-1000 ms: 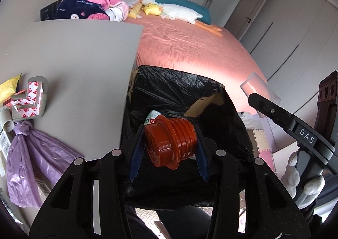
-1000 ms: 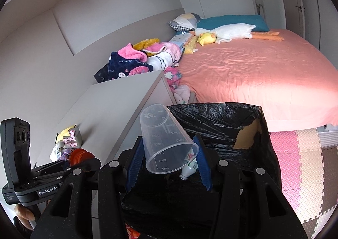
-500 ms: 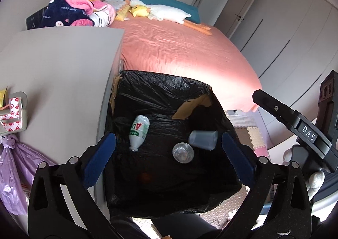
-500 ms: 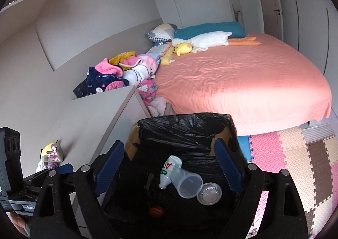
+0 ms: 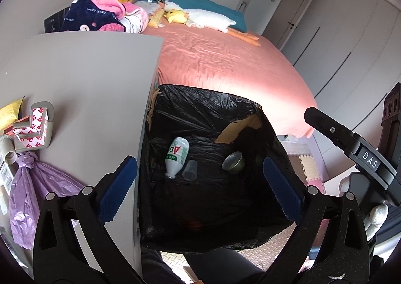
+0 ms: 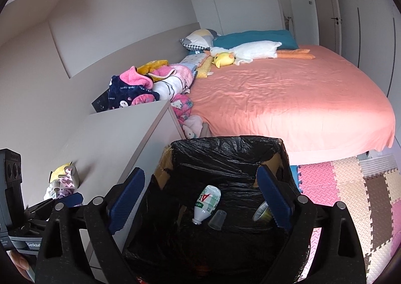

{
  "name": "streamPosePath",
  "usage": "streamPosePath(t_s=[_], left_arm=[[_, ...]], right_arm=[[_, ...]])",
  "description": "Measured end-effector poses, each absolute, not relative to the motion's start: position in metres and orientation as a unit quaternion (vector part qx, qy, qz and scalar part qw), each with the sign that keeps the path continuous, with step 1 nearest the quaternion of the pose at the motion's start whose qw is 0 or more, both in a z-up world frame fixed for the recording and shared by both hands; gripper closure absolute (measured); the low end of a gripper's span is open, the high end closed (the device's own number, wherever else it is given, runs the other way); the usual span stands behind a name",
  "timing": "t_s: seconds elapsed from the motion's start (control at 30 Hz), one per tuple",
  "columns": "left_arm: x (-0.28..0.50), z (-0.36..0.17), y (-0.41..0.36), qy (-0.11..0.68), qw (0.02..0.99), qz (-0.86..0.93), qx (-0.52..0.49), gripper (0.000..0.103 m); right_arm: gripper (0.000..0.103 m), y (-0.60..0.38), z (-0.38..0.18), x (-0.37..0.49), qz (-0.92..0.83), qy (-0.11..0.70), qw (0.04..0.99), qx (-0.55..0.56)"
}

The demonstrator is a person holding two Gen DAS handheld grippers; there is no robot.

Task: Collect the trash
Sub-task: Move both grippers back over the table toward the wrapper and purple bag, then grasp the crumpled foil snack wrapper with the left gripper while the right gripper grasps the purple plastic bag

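Note:
A bin lined with a black bag [image 5: 208, 108] [image 6: 225, 148] stands between the grey desk and the bed. Inside lie a white plastic bottle [image 5: 176, 156] [image 6: 206, 202], a clear plastic cup [image 5: 190, 170] [image 6: 217, 219], a small metal cup [image 5: 233, 162] [image 6: 262, 212] and a dim red plug [image 5: 194, 222] at the bottom. My left gripper [image 5: 200, 188] is open and empty above the bin. My right gripper [image 6: 200, 201] is open and empty above the bin too; its body shows in the left wrist view [image 5: 351, 143].
A grey desk [image 5: 87, 83] [image 6: 117, 138] lies left of the bin. On it are a tied purple bag [image 5: 32, 198], patterned tape rolls [image 5: 32, 126] and a yellow packet [image 5: 10, 113]. The pink bed [image 6: 288, 98] holds clothes and plush toys. Foam mats [image 6: 351, 191] cover the floor.
One second ago the left gripper held the red plug and the right held the clear cup. Both jaws opened and the items dropped into the bin, rolling since half a second ago.

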State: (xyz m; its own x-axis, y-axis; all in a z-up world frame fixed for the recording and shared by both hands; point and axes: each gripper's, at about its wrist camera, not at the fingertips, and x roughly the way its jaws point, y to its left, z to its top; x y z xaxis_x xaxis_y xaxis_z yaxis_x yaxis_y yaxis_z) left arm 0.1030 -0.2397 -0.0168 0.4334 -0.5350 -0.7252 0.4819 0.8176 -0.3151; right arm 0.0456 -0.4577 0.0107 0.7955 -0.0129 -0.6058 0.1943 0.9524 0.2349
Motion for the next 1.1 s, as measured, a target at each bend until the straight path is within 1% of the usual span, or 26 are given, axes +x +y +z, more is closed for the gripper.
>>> streamPosePath(t_s=[0.43,1.1], left_arm=[[0.097,-0.017,-0.199,0.436,0.859,-0.266,-0.033,0.006],[0.066,-0.02,-0.109,0.434,0.884,-0.172,-0.03,0.006]], right_arm=[[0.012,-0.421,0.009,0.057,-0.006,0.315,0.939,0.135],[0.012,-0.319,-0.007,0.083,0.106,0.349,0.925,0.102]])
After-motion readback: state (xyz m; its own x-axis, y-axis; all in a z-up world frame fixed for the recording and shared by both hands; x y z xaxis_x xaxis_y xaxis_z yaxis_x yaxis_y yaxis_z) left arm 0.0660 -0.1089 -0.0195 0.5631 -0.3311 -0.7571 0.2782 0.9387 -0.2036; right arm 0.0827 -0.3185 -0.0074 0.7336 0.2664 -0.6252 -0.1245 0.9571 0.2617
